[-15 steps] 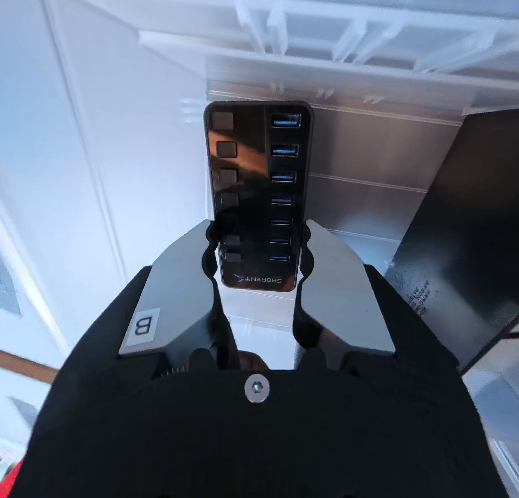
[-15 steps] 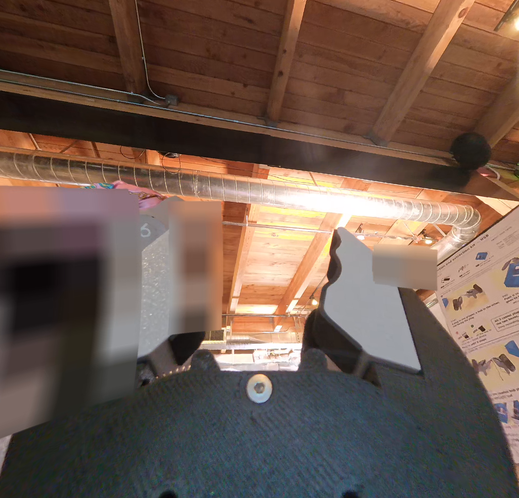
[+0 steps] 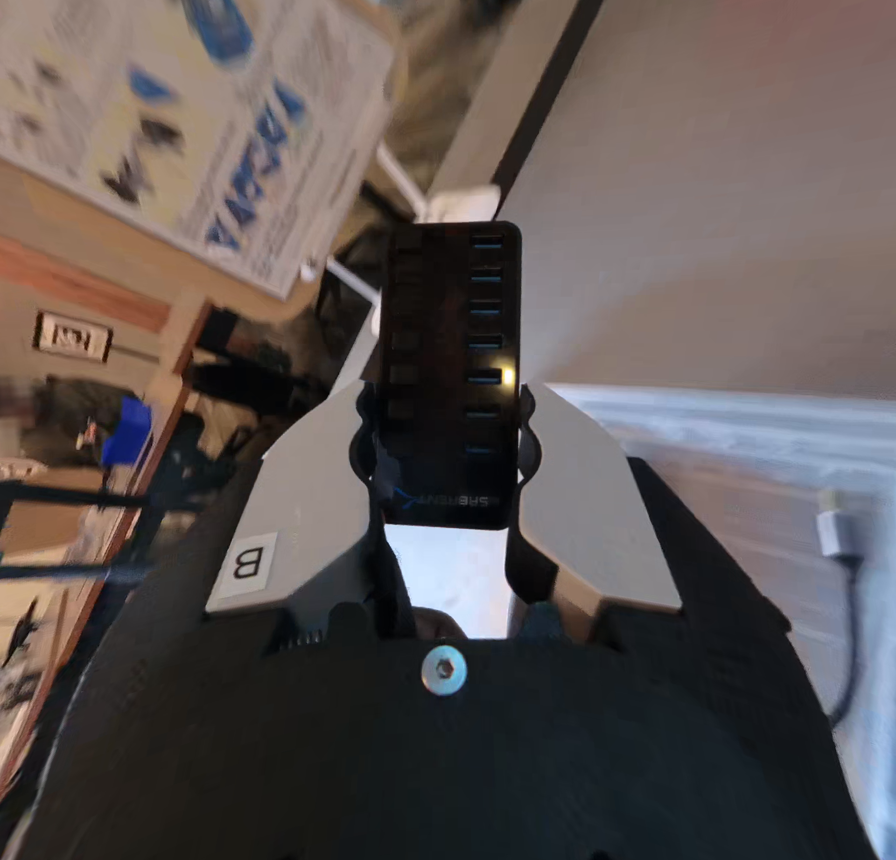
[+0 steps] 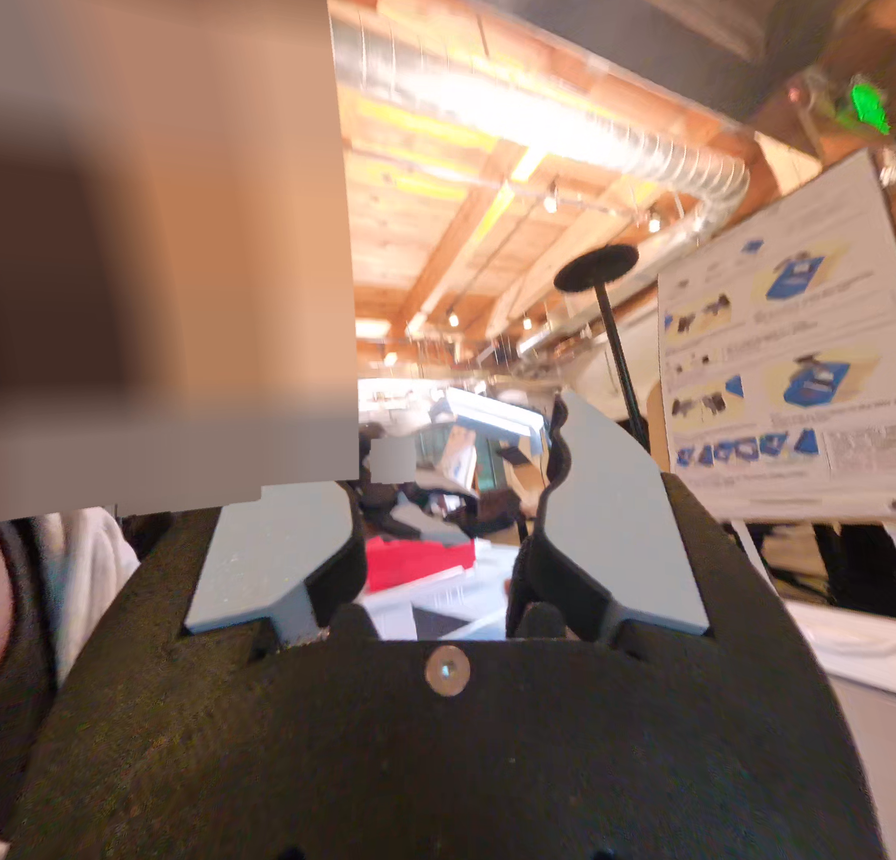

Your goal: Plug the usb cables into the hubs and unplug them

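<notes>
Hub (image 3: 448, 376): rigid, glossy, likely slippery; clamped by its lower sides within left claw (image 3: 446, 449); right claw (image 4: 456, 473) parted, empty.

poster (image 3: 160, 104) motion-blurred, USB cable (image 3: 843, 594) cut by right edge

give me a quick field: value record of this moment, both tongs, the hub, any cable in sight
left tongs: shut on the black usb hub, gripping its lower sides
hub ports: a column of blue ports, none with a plug in it
usb cable: grey plug lying loose on the pale surface right of the hub, not connected
right tongs: open, holding nothing, aimed up toward the ceiling
image quality: both views motion-blurred
</notes>
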Demonstrator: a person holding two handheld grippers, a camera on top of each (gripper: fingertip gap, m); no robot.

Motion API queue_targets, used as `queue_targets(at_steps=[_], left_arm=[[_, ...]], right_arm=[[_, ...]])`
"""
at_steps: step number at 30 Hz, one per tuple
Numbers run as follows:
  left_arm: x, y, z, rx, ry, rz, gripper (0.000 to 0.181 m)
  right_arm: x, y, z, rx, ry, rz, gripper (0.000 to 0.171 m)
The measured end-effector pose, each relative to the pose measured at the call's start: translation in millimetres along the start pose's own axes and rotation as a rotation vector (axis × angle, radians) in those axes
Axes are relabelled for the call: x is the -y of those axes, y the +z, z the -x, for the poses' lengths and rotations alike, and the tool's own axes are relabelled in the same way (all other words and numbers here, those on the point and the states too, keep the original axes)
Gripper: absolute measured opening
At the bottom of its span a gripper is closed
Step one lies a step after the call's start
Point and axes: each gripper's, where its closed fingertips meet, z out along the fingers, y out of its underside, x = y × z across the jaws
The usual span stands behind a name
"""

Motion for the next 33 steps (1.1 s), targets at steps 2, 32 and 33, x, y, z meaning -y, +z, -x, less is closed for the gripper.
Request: queue_targets(at_steps=[2,32,33], left_arm=[[34.6,-17.1,-25.9,-0.033,-0.04,-0.153,0.057],[-5.0,-108.0,-134.6,-0.304,-0.65,-0.28,0.059],[-17.3,-105.9,-132.9,-0.278,-0.627,-0.206,0.059]], right_arm=[[-26.7,3.5,1.1,-0.019,-0.039,0.154,0.069],[-176.2,-63.9,17.5,0.257,-0.319,1.279,0.06],[-179.1,-67.7,12.9,0.248,-0.323,1.297,0.06]])
